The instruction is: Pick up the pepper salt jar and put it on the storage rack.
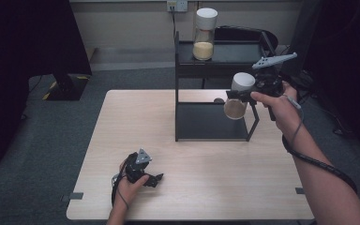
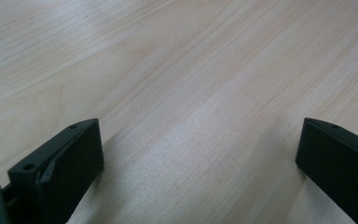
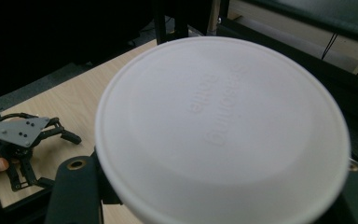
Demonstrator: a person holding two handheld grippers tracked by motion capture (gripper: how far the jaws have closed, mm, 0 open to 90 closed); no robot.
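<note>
high view first, from the left: the left gripper (image 1: 155, 178) rests on the tabletop (image 1: 206, 154) near the front edge, left of the middle, with the person's left hand (image 1: 130, 185) wrapped around its body. its jaws point toward the right edge and stand wide apart with nothing between them. left gripper view looks along those jaws at bare pale wood (image 2: 182, 84), one black jaw low at each side of the frame and a broad gap between.

further right, a black two-level rack (image 1: 215, 122) stands at the back edge of the tabletop, right of the middle. on its upper shelf sits a tall jar (image 1: 204, 33) with a white lid and pale yellow grains in its lower part.

right of that, the right gripper (image 1: 243, 95) is held up in the air in the person's right hand (image 1: 281, 110), at the right front corner post of the rack, between the two shelf levels. its jaws are clamped on a second jar (image 1: 238, 96), which has a white lid and brownish grains inside and hangs tilted, clear of the tabletop and of the lower shelf.

right gripper view looks straight onto that jar's round white lid (image 3: 221, 130), with faint raised lettering on it, and the black jaws hug it from below at both sides. at the left edge of that view the left gripper (image 3: 70, 136) lies on the tabletop.
</note>
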